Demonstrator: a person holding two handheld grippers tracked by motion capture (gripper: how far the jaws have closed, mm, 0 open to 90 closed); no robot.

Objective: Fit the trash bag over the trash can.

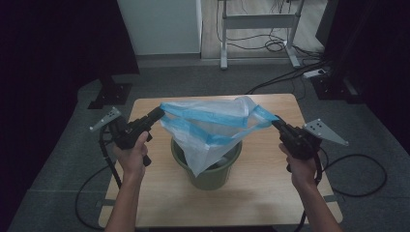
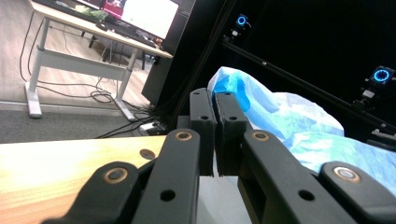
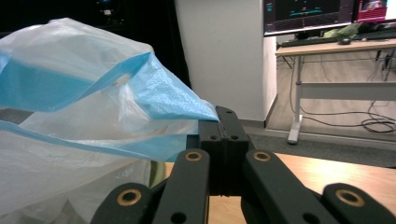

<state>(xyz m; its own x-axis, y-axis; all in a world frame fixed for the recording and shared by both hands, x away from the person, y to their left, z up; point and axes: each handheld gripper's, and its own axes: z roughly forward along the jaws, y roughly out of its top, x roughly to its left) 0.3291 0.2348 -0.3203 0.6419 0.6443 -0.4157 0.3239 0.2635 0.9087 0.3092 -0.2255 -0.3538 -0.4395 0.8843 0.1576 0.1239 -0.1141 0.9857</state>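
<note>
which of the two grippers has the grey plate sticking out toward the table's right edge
The right gripper: its grey plate points out past the table's right side, while the left gripper carries its plate off the left side. Both are shut on the plastic bag.

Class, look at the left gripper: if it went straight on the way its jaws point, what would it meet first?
The left gripper points across the table, shut on the bag's blue rim. Straight on, it would likely push into the bag itself, stretched toward the right gripper.
</note>
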